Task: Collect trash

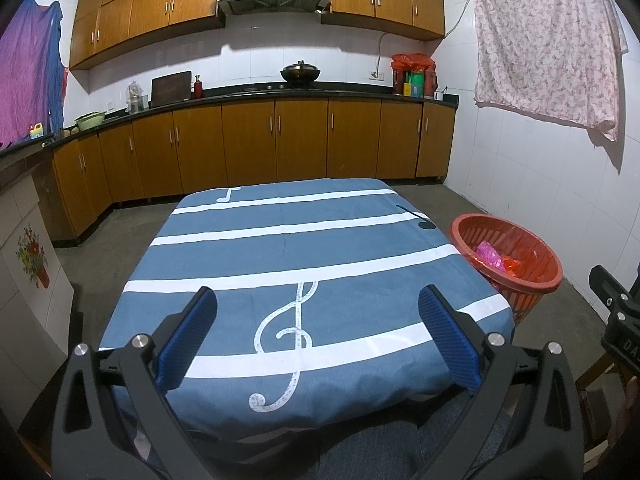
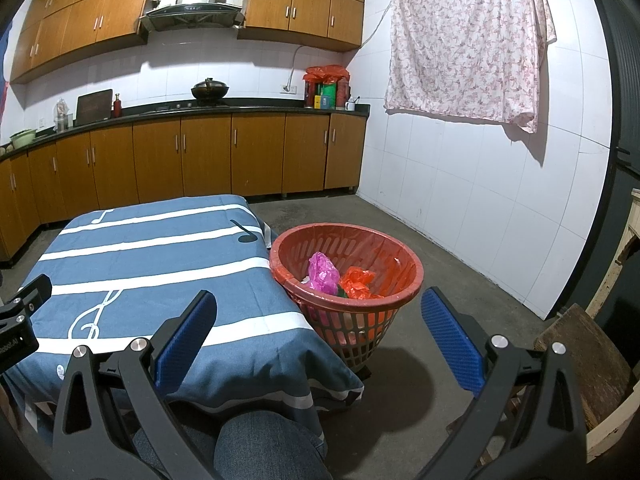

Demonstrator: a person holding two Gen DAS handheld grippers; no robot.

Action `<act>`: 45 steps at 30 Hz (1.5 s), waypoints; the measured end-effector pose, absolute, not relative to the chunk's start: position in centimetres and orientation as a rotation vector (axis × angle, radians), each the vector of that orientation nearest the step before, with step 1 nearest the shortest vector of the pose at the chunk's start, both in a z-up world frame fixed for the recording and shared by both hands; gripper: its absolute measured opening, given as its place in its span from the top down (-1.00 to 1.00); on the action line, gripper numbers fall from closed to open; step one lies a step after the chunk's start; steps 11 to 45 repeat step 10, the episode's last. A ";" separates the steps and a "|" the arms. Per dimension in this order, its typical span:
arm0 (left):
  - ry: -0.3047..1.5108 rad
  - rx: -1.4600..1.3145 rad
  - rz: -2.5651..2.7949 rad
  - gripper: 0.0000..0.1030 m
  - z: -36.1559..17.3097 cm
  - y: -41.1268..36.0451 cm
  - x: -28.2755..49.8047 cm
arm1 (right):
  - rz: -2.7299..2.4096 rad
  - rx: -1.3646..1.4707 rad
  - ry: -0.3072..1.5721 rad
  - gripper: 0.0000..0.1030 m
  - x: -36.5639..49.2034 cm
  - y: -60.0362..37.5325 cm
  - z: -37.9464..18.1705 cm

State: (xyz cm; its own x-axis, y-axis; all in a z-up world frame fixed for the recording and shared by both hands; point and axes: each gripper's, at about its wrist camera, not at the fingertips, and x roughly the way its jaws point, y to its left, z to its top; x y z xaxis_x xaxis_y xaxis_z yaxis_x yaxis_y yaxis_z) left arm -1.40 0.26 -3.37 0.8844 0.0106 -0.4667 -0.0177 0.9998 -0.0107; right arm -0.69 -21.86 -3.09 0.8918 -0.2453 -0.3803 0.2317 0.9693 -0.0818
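A red plastic basket (image 2: 404, 292) stands on the floor at the table's right side; it also shows in the left wrist view (image 1: 540, 286). Inside lie a crumpled pink bag (image 2: 322, 272) and an orange bag (image 2: 358, 280). My left gripper (image 1: 318, 304) is open and empty above the near part of the table (image 1: 280, 240), which has a blue striped cloth with music notes. My right gripper (image 2: 320, 304) is open and empty, held over the table's right edge and the basket. Part of the right gripper (image 1: 616, 320) shows at the left wrist view's right edge.
Wooden kitchen cabinets (image 1: 248, 144) and a dark counter with a wok (image 1: 300, 72) run along the back wall. A floral cloth (image 2: 468, 40) hangs on the white tiled right wall. A wooden stool (image 2: 580, 364) stands at my right. A knee in jeans (image 2: 264, 444) is below.
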 end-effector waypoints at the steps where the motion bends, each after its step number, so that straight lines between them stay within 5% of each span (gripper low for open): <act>1: 0.486 -0.016 0.015 -0.92 -3.3 0.3 -1.3 | -0.248 -0.034 0.399 -0.97 -0.7 -21.8 -3.1; 45: 0.496 -0.019 0.007 -0.92 -3.2 0.7 -1.0 | -0.248 -0.033 0.400 -0.97 -0.8 -21.8 -3.3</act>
